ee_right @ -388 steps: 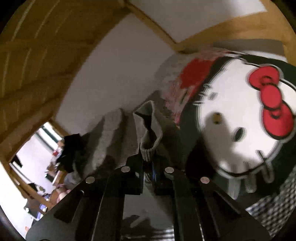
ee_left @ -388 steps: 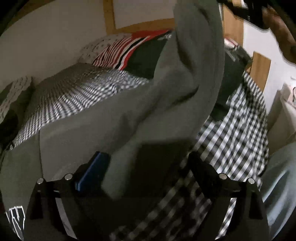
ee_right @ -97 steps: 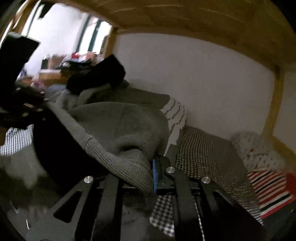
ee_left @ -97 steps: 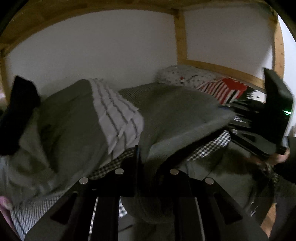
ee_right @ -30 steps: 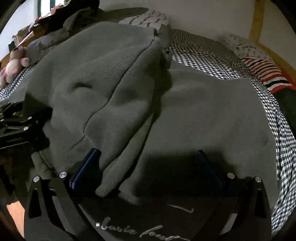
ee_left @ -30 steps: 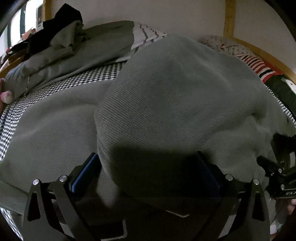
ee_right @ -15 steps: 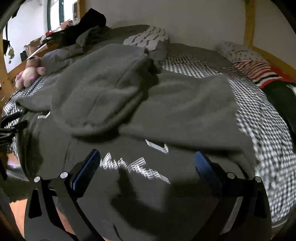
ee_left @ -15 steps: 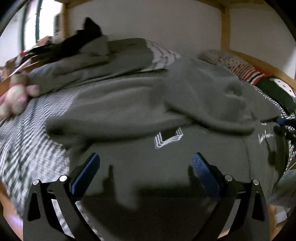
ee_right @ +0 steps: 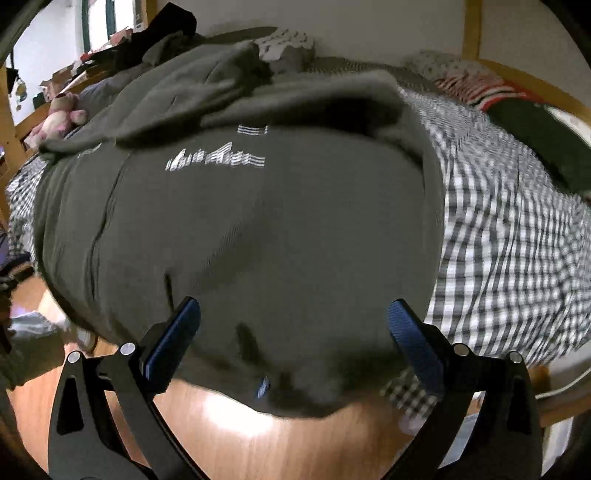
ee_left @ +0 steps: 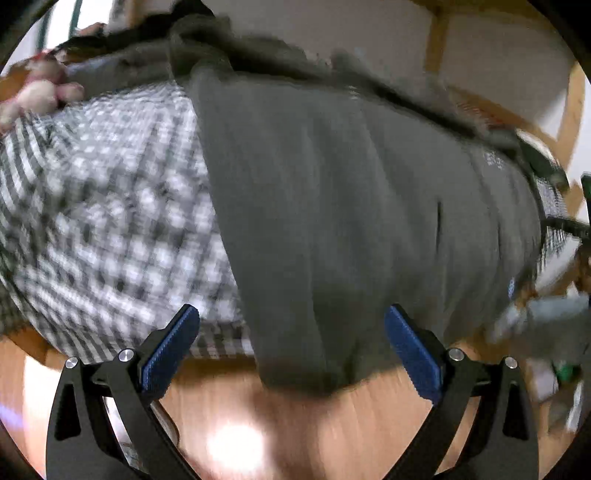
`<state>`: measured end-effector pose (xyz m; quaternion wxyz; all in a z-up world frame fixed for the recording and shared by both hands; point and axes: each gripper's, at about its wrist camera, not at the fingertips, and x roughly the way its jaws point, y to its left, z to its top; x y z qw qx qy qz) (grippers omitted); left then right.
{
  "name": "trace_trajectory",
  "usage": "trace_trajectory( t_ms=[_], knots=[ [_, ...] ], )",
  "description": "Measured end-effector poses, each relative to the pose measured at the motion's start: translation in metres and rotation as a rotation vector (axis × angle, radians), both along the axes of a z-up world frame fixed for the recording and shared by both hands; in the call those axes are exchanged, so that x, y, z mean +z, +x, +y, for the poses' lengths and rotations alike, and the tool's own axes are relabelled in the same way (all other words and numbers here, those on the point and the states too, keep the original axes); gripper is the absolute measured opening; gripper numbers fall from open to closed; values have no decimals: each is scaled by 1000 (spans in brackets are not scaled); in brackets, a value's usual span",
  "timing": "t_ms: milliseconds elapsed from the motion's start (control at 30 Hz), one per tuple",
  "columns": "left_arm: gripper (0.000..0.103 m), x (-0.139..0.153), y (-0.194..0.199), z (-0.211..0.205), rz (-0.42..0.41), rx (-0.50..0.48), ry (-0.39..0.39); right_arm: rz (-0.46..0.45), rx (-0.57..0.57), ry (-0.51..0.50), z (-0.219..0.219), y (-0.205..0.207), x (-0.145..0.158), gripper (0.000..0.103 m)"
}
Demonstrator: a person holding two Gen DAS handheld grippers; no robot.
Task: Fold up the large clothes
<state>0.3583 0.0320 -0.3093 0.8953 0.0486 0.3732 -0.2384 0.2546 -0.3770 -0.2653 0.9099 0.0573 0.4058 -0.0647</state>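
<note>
A large grey-green sweatshirt [ee_right: 258, 229] lies spread over a bed with a black-and-white checked cover [ee_right: 509, 236]. Its sleeves are folded in across the chest above white lettering [ee_right: 218, 159], and its hem hangs over the bed's front edge. In the left wrist view, which is blurred, the same sweatshirt [ee_left: 351, 206] fills the middle. My left gripper [ee_left: 291, 347] is open below the hem's left part, holding nothing. My right gripper [ee_right: 293, 341] is open in front of the hem's right part, also holding nothing.
A wooden floor [ee_right: 236, 439] shows below the bed edge. A pink plush toy [ee_right: 59, 118] and a pile of dark clothes [ee_right: 155, 33] lie at the bed's left end. A red-striped pillow [ee_right: 476, 85] and a dark cushion [ee_right: 543, 144] sit at the right end. Wooden bed posts [ee_left: 436, 37] rise behind.
Both grippers let go of the sweatshirt's sleeves and opened. They have drawn back and down to the bed's front edge, so the hem and floor show.
</note>
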Motion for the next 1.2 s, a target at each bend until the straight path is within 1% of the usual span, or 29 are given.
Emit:
trace_trajectory(
  t_ms=[100,200,233,267,333,400,433,467,500,533,567,633,667,700,733,800,833,900,1000,1067,1100,1167,1200],
  knots=[
    [98,-38,-2,-1,79,-30,-14,29,11,34,0,-15,-24,100],
    [98,-60,5,1,98,-56,-143,67,13,49,-1,-29,-47,100],
    [98,-67,12,2,103,-63,-204,82,13,50,-2,-33,-55,100],
    [98,-75,20,2,115,-60,-245,94,13,49,-3,-35,-60,100],
    [98,-86,30,2,124,-51,-289,119,15,45,-6,-41,-71,100],
    [98,-98,38,-2,172,-61,-313,134,14,53,-10,-43,-79,100],
    [95,-101,39,-6,192,-63,-316,136,15,56,-12,-44,-82,100],
    [89,-105,39,-9,229,-68,-338,137,14,55,-16,-45,-87,100],
    [79,-106,39,-10,249,-69,-352,134,15,60,-20,-46,-92,100],
    [72,-106,38,-11,278,-64,-373,126,22,72,-23,-46,-95,100],
    [66,-105,37,-13,303,-66,-387,114,40,89,-26,-48,-99,100],
    [37,-103,38,-15,349,-88,-413,48,131,178,-33,-54,-111,100],
    [30,-102,36,-15,377,-103,-434,57,131,198,-36,-54,-118,100],
    [20,-100,35,-16,391,-113,-438,71,126,218,-39,-54,-126,100],
    [18,-96,34,-18,414,-115,-421,82,125,242,-44,-53,-133,100],
    [15,-87,30,-20,464,-137,-426,77,104,304,-54,-54,-144,100],
    [15,-82,27,-19,475,-145,-427,72,97,335,-59,-54,-148,100],
    [14,-68,20,-21,495,-184,-427,72,89,357,-62,-50,-152,100],
    [14,-43,5,-29,497,-245,-385,67,112,397,-64,-47,-159,100],
    [14,-21,-3,-34,491,-282,-358,72,127,391,-61,-41,-163,100],
    [14,-16,-10,-35,487,-290,-348,77,138,405,-59,-38,-166,100],
    [14,-1,-18,-35,481,-299,-340,94,151,464,-58,-39,-172,99],
    [14,6,-20,-35,482,-301,-340,105,159,508,-59,-43,-175,95]
  ],
)
